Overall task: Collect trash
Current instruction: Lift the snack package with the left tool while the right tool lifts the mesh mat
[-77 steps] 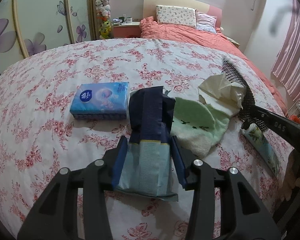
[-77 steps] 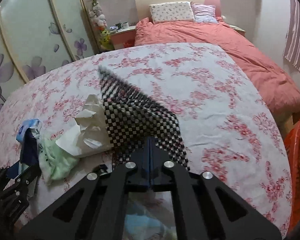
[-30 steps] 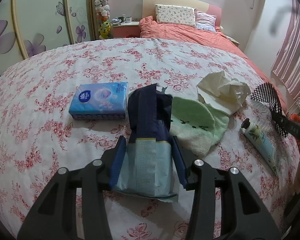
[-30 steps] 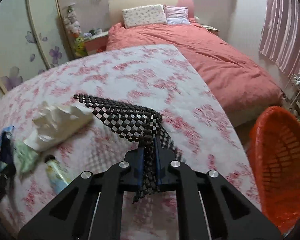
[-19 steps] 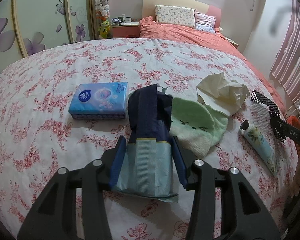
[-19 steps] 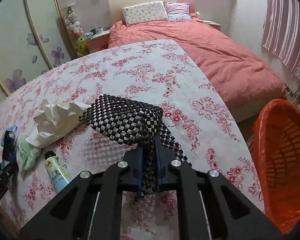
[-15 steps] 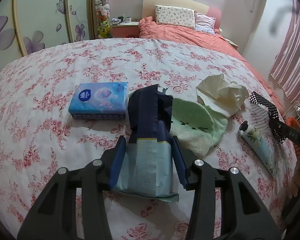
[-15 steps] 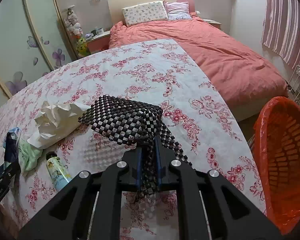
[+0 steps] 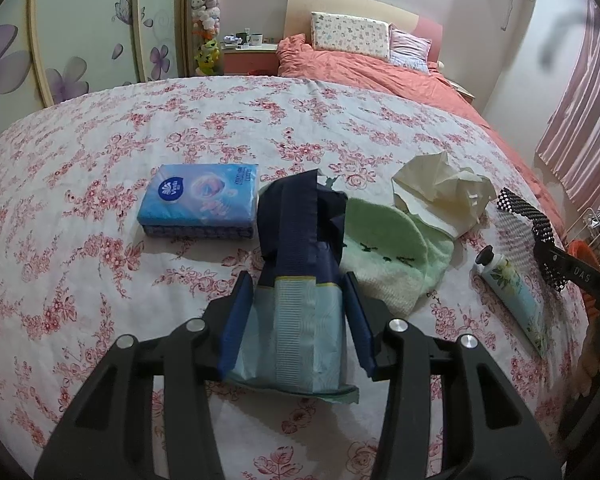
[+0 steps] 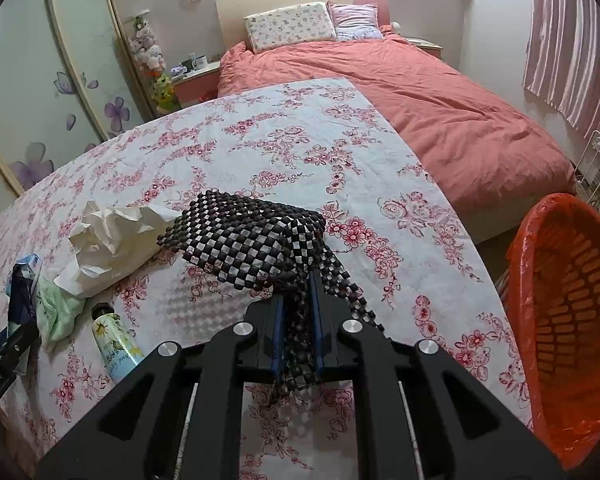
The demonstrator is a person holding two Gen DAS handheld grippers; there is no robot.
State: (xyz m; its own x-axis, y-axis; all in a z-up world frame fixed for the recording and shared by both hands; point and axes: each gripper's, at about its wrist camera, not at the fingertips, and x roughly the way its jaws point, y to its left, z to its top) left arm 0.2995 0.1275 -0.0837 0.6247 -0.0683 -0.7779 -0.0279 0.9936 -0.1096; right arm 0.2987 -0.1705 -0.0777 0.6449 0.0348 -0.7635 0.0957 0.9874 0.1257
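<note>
Clamping tight, the right gripper is pinched on the checkered beaded mat. A blue wrapper is squeezed between the left gripper fingers.

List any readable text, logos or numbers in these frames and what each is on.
"Vinda": on the round logo of the blue tissue pack; the pack's other print is too small to read.
"DAS": on the black arm of the right gripper, as seen from the left wrist view; any further letters are cut off.
Lotion tube: print on it is blurred, unreadable.
Blue wrapper in the left gripper: no legible text.
</note>
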